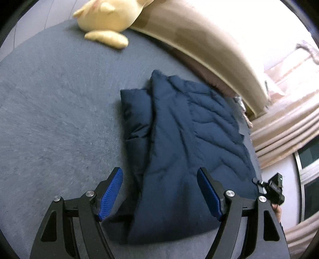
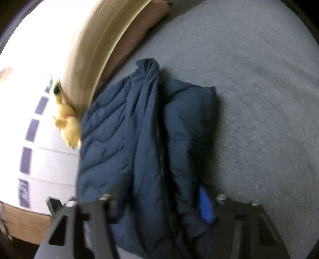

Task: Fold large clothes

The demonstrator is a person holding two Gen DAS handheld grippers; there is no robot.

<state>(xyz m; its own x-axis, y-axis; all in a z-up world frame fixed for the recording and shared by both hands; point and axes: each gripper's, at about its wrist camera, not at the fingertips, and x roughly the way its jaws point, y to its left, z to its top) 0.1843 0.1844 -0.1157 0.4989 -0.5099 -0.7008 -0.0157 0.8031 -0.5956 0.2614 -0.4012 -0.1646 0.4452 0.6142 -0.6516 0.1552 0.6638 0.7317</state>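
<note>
**A:** Looking at the dark blue puffer jacket (image 1: 179,143), where does it lie?

**B:** On the grey bed (image 1: 49,119), already narrowed into a long strip, its far end close to the tan headboard (image 1: 199,39) and the brown pillow (image 2: 139,31). A yellow plush toy (image 1: 105,18) sits well apart from the jacket, further along the headboard.

**A:** And the tongs?

**B:** The left tongs (image 1: 159,193) stand wide open over the jacket's near end; the blue pads are clear of the cloth and hold nothing. The right tongs (image 2: 157,203) also stand wide, with the jacket's near hem between the jaws. One blue pad (image 2: 205,205) sits against the folded sleeve side; the other is blurred, so I would call it straddling, not gripping.

**A:** How will the jacket handle?

**B:** My guess is light but bulky. The quilted filling is springy, so any fold will want to puff back open, and the shell looks smooth enough to slip out of a shallow pinch.

**A:** So where to take hold?

**B:** At the near hem, one pair of tongs at each corner, biting deep through all the layers. Then the near end can be carried toward the headboard end to halve the strip, and pressed down afterwards.
</note>
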